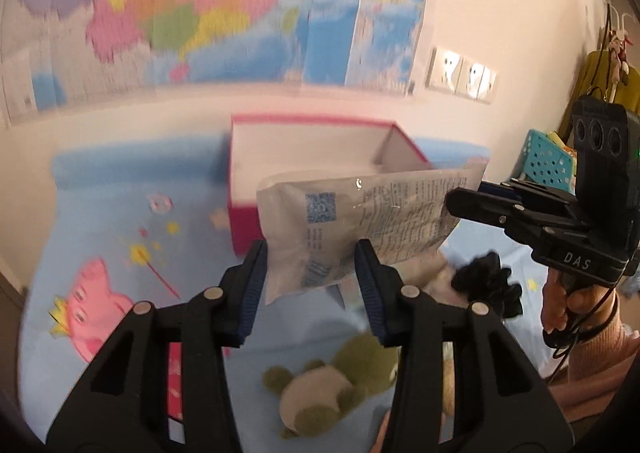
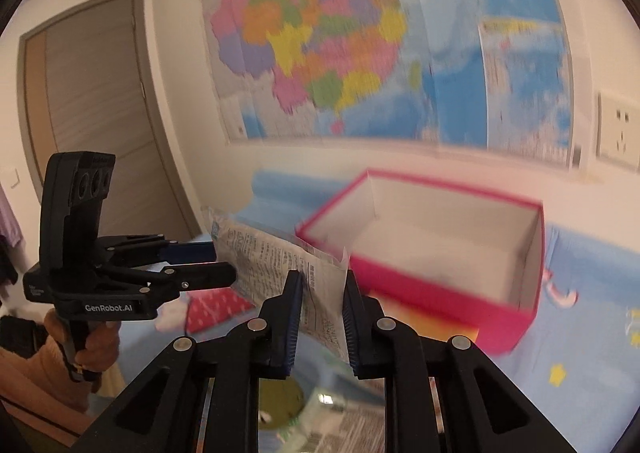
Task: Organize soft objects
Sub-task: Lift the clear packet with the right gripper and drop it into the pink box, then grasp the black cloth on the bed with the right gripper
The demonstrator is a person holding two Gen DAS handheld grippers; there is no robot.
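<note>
A soft white plastic pack (image 1: 352, 225) with blue print hangs in the air in front of an open pink box (image 1: 316, 157) on the blue bed. My left gripper (image 1: 310, 273) holds the pack's lower edge between its pads. My right gripper (image 2: 320, 293) grips the other end of the pack (image 2: 276, 265). The right gripper shows in the left wrist view (image 1: 466, 199), at the pack's right edge. The left gripper shows in the right wrist view (image 2: 218, 263), at the pack's left end. The box (image 2: 432, 253) looks empty inside.
A green and beige plush toy (image 1: 332, 381) lies on the bed below the pack. A black fluffy item (image 1: 488, 281) lies at right. A teal basket (image 1: 548, 161) stands at far right. A map (image 2: 360, 45) hangs on the wall; a door (image 2: 100, 113) is at left.
</note>
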